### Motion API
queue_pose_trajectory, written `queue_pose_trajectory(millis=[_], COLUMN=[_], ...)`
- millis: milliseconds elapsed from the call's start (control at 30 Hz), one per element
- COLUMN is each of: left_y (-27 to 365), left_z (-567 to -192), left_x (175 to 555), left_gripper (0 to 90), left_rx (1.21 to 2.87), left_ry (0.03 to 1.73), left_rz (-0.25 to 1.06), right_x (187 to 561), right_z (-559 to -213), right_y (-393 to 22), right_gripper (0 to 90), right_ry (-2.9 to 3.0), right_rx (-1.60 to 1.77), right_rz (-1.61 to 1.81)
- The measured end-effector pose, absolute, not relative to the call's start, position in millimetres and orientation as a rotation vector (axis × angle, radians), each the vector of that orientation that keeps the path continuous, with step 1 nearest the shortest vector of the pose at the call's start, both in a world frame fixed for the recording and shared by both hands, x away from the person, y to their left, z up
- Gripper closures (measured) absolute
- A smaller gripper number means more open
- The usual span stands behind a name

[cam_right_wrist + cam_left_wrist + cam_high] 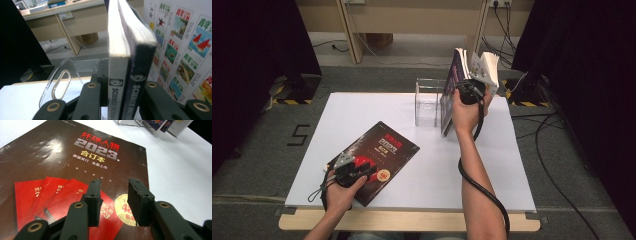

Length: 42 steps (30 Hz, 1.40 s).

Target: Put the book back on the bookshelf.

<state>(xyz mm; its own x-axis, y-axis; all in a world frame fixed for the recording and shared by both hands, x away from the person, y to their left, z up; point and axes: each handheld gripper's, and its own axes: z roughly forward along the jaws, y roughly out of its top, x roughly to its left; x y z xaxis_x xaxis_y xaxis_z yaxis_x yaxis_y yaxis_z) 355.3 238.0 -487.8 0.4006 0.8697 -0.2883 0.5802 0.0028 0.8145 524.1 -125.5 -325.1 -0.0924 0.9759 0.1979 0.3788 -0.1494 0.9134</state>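
A dark magazine (384,147) with red covers printed on it lies flat at the table's front left, seen close up as the same dark magazine (75,157). My left gripper (357,167) hovers low over its near corner, and its jaws (115,192) stand open with nothing between them. My right gripper (470,90) is raised at the back right, beside a clear acrylic holder (428,102). That right gripper (125,75) is shut on two upright magazines (125,45), spines toward the camera. A third magazine (180,37) with small colourful pictures stands just behind them.
The white table top (437,170) spans the middle; its wooden front edge (412,220) lies near the person. The clear holder (67,75) has a slotted side wall. Black curtains stand at both sides, cables (552,150) trail on the floor at right, and a desk (412,20) stands behind.
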Motion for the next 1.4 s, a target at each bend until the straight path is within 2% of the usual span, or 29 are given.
queue_pose_trajectory(millis=[733, 1167, 1400], left_y=[237.5, 235.8, 234.6], left_z=[-486.8, -487.4, -487.6], left_x=[354.2, 353.8, 353.8], left_gripper=[62.6, 62.6, 62.6], left_rx=[1.688, 1.694, 1.698], left_ry=[1.279, 1.275, 1.273], left_rz=[0.376, 0.374, 0.373], right_x=[520.6, 516.3, 515.5], right_z=[-337.2, -341.5, -342.4], right_y=[-120.3, -128.6, -134.1], right_gripper=[75.7, 66.2, 64.6], right_ry=[1.518, 1.528, 1.525], right_rx=[1.465, 1.47, 1.486], right_rz=[1.177, 1.14, 1.133])
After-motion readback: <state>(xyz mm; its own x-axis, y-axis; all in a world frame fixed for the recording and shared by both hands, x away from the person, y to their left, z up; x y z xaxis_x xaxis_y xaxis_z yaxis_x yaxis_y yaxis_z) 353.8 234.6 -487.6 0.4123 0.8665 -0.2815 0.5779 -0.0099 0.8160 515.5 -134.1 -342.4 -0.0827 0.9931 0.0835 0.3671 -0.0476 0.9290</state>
